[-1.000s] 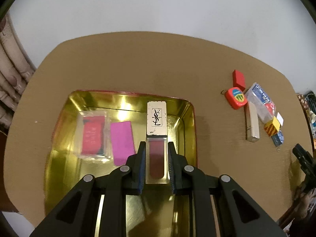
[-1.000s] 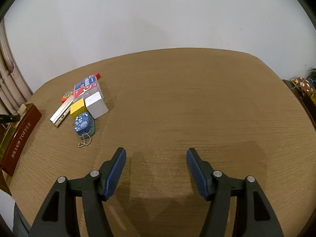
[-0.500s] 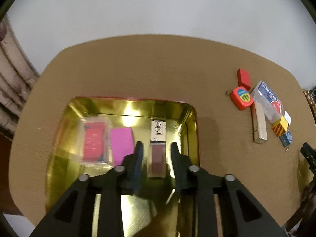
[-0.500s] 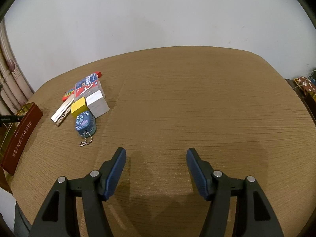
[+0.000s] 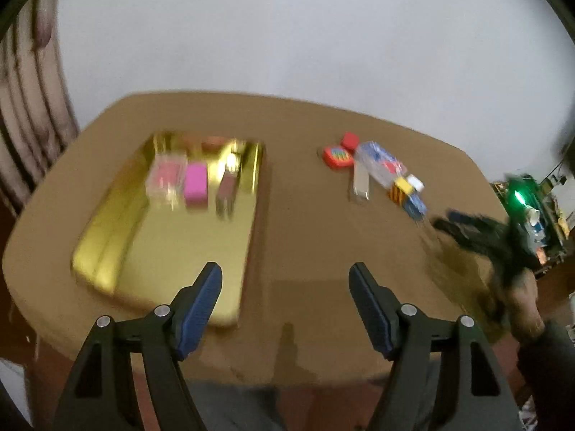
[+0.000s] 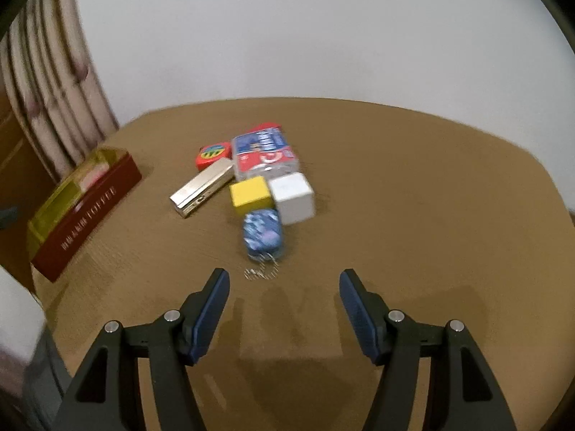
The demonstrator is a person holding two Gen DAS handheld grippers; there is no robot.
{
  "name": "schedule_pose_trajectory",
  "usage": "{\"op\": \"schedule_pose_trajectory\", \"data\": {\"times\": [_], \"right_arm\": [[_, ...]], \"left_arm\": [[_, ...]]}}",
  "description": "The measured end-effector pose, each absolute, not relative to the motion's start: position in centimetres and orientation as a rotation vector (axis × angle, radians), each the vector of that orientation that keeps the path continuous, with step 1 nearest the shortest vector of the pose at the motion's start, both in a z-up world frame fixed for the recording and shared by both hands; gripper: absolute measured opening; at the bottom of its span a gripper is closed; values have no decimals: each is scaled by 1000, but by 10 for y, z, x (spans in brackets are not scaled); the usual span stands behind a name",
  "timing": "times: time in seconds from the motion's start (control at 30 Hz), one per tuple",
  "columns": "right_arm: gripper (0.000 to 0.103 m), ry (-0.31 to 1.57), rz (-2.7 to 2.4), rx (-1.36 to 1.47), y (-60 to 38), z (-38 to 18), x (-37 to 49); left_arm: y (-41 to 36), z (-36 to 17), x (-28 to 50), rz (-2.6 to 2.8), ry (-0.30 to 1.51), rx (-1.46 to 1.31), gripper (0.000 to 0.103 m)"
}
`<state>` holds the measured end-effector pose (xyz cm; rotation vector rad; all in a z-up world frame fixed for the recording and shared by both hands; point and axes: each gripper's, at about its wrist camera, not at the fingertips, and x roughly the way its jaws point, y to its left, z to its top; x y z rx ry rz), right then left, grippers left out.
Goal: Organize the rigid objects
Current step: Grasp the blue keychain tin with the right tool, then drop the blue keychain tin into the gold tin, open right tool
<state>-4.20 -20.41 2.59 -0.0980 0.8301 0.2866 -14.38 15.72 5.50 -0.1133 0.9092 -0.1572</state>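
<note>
**Three items in the tin, six still loose on the table**

At the far left of the brown table point(image 5: 309, 215) lies the gold-lined tin point(image 5: 107, 248), its red outer wall lettered in white in the right wrist view. Three things lie side by side along its far end: a clear case with a pink insert point(image 5: 166, 179), a magenta block point(image 5: 196, 184) just beside it, and a slim dark-red cosmetic tube point(image 5: 227, 189) nearest the tin's right wall. This view is blurred, so no finer detail can be read.

The left gripper point(image 5: 285, 280) hangs above the table's near edge, across the tin's right-hand wall. Its jaws are opening, with nothing between them.

Right of the tin, well apart from it, sits the loose cluster. A red tape measure point(image 6: 212, 155) and a silver bar point(image 6: 203, 187) are on its left. A clear box with a blue and red label point(image 6: 264, 154) lies behind, with a small red block point(image 5: 349, 140) at the far end. A yellow cube point(image 6: 250, 194) and a white cube point(image 6: 293, 197) touch each other, and a blue patterned tin point(image 6: 262, 235) with a ball chain point(image 6: 261, 273) lies nearest.

The right gripper point(image 6: 284, 287) points at this cluster, jaws standing apart and empty, the chain just ahead of its fingertips. In the left wrist view it shows as a dark blur at the far right, carried by a hand point(image 5: 523, 301) in a dark sleeve.
</note>
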Motion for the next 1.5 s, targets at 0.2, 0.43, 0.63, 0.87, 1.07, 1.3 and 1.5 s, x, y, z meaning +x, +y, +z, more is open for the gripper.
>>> {"op": "schedule_pose_trajectory", "data": {"times": [0.2,0.43,0.63,0.87,1.07,1.3,1.5], "right_arm": [[65,875,296,-142,-184,18,-19],[65,909,303,-112,-187,13,-4],[40,943,290,-138,-176,5,10],[31,925,294,-137,-177,20,-15],[31,882,437,-81,-128,69,-37],[31,928,619,7,-18,102,-12],[31,1022,629,2,82,79,22]], "left_arm": [[170,32,-177,-112,972,-152,73],[192,8,-186,-87,1037,-248,73],[196,-6,-190,-89,1079,-269,73],[196,-4,-202,-61,1053,-237,74],[205,-2,-217,-22,1011,-235,80],[221,2,-229,26,989,-205,80],[249,0,-234,49,972,-280,85]]}}
